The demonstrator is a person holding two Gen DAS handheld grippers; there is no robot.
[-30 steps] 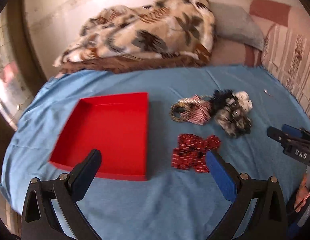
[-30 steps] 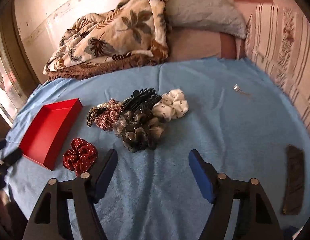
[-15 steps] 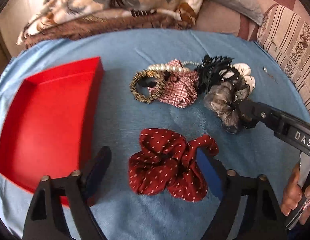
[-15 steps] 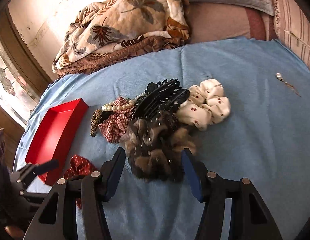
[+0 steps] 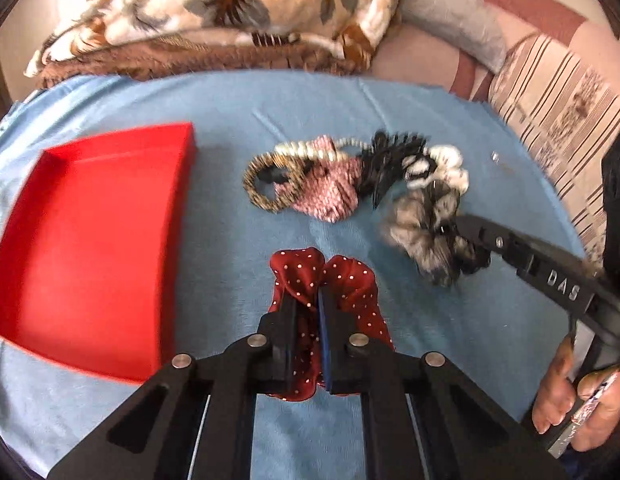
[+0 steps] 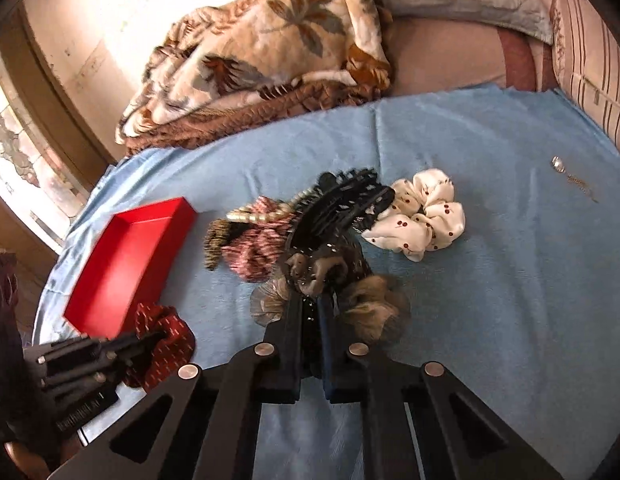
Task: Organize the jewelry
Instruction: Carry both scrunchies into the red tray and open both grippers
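On the blue sheet (image 5: 214,92) of the bed, two pickups are in hand at once. The left gripper (image 5: 308,304) has its fingers pressed together on the red dotted scrunchie (image 5: 350,284), which bunches up on either side of the pads and lies on the sheet. The right gripper (image 6: 310,312) is clamped on the grey-brown scrunchie (image 6: 374,304) at the near edge of the pile; blur makes it uncertain how much fabric sits between the pads. Behind that scrunchie lie a black claw clip (image 6: 342,204), a white scrunchie (image 6: 422,216), a checked pink scrunchie (image 6: 250,252), a pearl string (image 6: 258,212) and a banded hair tie (image 5: 270,184), all touching or overlapping. The red box (image 5: 90,248) stands open and unfilled to the left of the pile. The deciding relation: the box lies just beside the left gripper's load, directly to its left, while the right gripper's load is well apart from it, with the left gripper between. In my judgement the left hand is better placed to deposit first. A small metal piece (image 6: 562,168) lies alone, far right.
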